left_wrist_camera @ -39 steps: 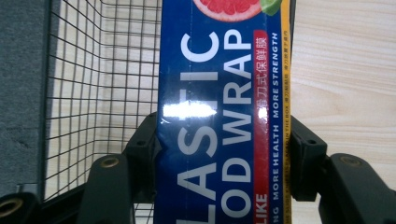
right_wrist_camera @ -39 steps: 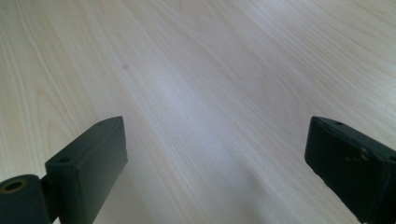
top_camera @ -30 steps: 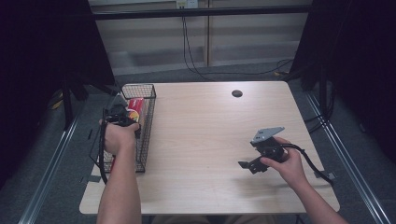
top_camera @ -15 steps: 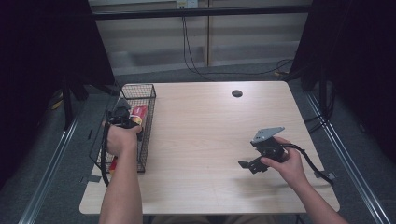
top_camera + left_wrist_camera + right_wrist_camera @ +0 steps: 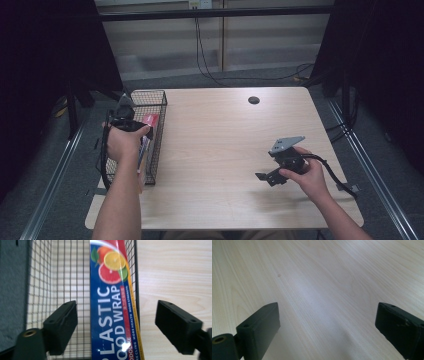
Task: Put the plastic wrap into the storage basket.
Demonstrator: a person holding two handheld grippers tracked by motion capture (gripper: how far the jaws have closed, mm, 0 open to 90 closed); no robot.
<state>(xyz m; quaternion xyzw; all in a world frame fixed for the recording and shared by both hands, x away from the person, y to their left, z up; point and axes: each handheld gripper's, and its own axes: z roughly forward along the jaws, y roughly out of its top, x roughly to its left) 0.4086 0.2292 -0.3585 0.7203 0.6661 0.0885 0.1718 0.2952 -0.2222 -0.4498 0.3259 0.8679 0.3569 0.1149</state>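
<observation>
Dark curtains and grey floor surround our pale wooden bench [image 5: 225, 150], which is bare across most of its top apart from a small dark disc [image 5: 253, 100] near the far edge. At the bench's left edge stands a black wire basket [image 5: 159, 107], and in it lies the long box of plastic wrap [image 5: 112, 315], blue and red with citrus fruit printed on it, resting along the basket's right-hand wall. Our left gripper [image 5: 116, 325] hangs over the basket with the box below and between its jaws; those jaws have just been opening, and the pads now stand clear of the box on both sides, so we hold nothing with it. Our right gripper [image 5: 327, 327] sits low over the bare wood at the right of the bench, its jaws spread wide with nothing between them. We judge the placing done: the box is in the basket and let go. What is left, as far as we can tell, is to lift the left gripper clear.
</observation>
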